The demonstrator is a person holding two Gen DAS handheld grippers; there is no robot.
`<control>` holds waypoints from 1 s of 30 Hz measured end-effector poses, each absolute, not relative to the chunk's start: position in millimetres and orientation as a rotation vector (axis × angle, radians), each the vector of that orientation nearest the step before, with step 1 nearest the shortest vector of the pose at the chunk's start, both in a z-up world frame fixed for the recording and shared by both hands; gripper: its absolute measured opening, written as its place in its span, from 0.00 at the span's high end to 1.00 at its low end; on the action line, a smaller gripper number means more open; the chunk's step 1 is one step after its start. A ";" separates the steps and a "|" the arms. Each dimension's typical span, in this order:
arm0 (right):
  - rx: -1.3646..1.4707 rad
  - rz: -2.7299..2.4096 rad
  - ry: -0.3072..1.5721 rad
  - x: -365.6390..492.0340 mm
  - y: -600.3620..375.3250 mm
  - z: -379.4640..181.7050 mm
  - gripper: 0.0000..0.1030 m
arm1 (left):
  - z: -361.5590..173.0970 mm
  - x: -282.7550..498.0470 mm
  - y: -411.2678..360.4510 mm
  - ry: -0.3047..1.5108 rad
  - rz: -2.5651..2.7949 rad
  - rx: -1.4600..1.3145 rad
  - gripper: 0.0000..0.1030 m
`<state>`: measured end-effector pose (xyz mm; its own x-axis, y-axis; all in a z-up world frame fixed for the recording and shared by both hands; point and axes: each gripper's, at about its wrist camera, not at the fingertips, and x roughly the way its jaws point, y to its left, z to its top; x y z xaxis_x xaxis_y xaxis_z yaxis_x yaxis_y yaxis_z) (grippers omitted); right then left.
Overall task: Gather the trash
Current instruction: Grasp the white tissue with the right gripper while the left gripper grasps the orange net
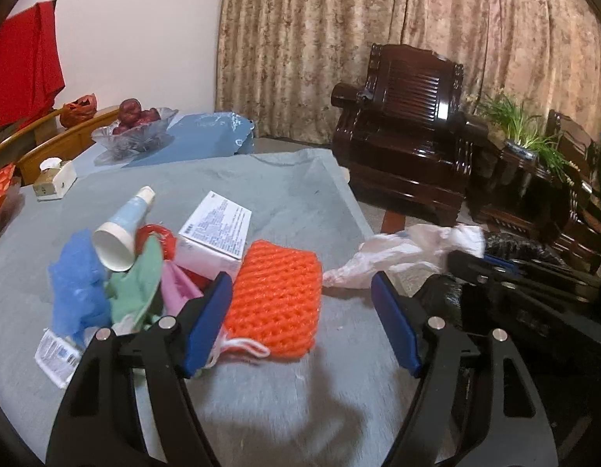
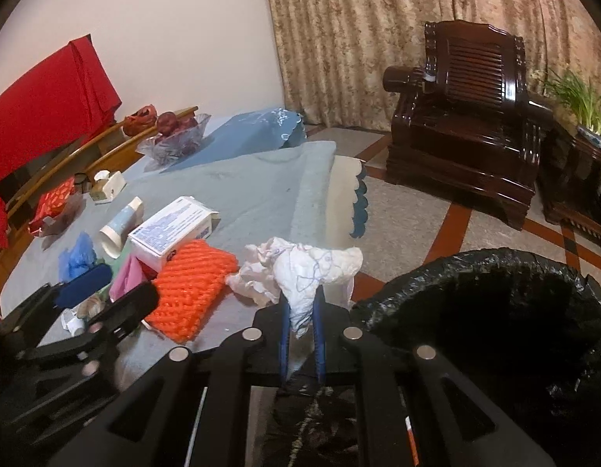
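Note:
An orange foam net [image 1: 277, 295] lies on the grey-blue tablecloth [image 1: 261, 194] between the fingers of my left gripper [image 1: 300, 323]. The jaws stand wide; the left pad is at the net's edge and the right pad is apart from it. My right gripper [image 2: 300, 307] is shut on a crumpled white tissue wad [image 2: 308, 268], held up at the table's edge beside the black trash bag [image 2: 495, 295]. Left of the net lie a white box [image 1: 215, 229], a paper cup [image 1: 113, 245], blue plastic [image 1: 74, 280] and green and pink scraps.
A glass fruit bowl [image 1: 133, 132] and a tissue box [image 1: 55, 183] stand at the table's far left. Beyond the right edge of the table are a dark wooden armchair [image 1: 409, 124] and a potted plant [image 1: 522, 124] on tiled floor.

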<state>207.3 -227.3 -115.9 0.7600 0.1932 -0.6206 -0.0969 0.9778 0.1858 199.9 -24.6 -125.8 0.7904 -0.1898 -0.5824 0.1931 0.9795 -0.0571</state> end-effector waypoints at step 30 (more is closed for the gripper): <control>0.151 0.189 0.653 194.0 -233.1 -95.2 0.90 | -132.6 212.0 -27.7 0.710 -0.187 0.033 0.74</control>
